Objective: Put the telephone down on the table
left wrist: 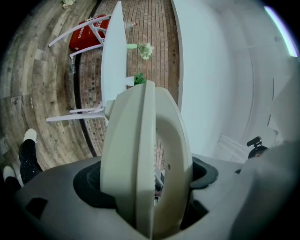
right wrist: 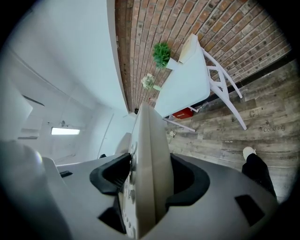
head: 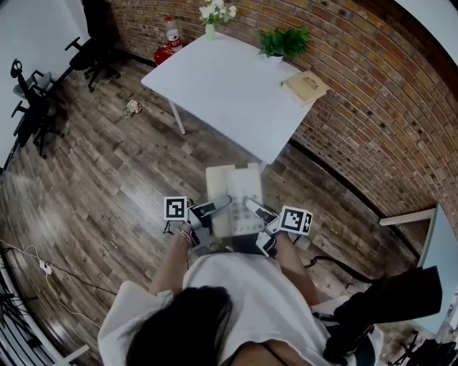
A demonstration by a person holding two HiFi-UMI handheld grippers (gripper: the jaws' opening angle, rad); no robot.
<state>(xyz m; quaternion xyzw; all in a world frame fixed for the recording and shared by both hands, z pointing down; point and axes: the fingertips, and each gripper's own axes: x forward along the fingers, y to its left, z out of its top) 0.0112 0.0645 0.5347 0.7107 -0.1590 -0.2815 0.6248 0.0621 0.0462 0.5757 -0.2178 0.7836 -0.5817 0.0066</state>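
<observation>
The left tongs (head: 220,204) and the right tongs (head: 252,206) each pinched the cream telephone (head: 235,191) from opposite sides. In both gripper views the jaws pressed against its flanks, with the telephone edge-on between them. It was held in the air in front of the person, above the wooden floor (head: 107,164), just short of the near corner of the white surface (head: 229,93) and not touching it. On the surface lay a book (head: 305,86) near the right edge, and a plant (head: 285,41) and flowers (head: 217,11) stood along the far side, by the brick wall (head: 358,107). The rest of the surface was bare.
</observation>
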